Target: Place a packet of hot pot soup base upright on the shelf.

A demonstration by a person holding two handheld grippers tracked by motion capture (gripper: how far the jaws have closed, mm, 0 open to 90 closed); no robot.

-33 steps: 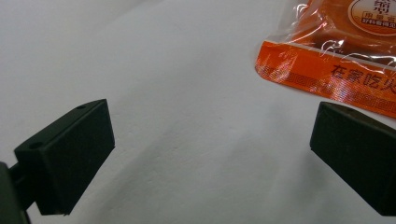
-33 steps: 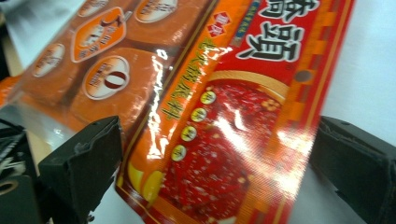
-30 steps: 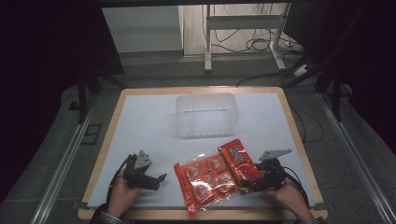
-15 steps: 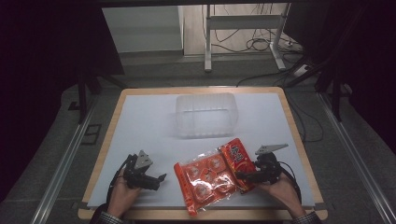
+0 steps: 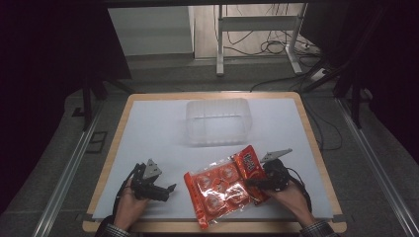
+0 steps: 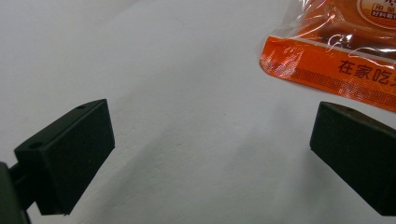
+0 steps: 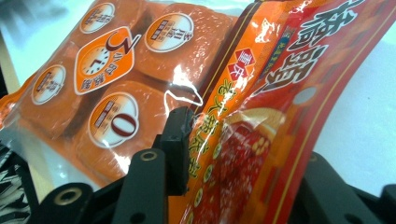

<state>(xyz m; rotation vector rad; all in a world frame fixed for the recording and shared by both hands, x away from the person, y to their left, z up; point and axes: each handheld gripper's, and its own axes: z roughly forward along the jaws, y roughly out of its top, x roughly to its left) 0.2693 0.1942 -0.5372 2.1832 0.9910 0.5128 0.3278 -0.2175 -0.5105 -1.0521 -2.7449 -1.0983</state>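
— Red packet (image 5: 251, 170): where was it?
— Lower right of the frame, clamped in the right gripper (image 5: 257, 182), overlapping the orange pack (image 5: 215, 190).
— The left gripper (image 5: 165, 190)?
— Lower left, spread wide over the bare table (image 5: 148, 128). Farther up sat a clear container (image 5: 217, 121).

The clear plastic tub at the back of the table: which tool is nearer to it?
Right. The right tool sits just below the clear plastic tub's right half, closed on the red snack packet. The left tool lies farther off, toward the near left corner, open.
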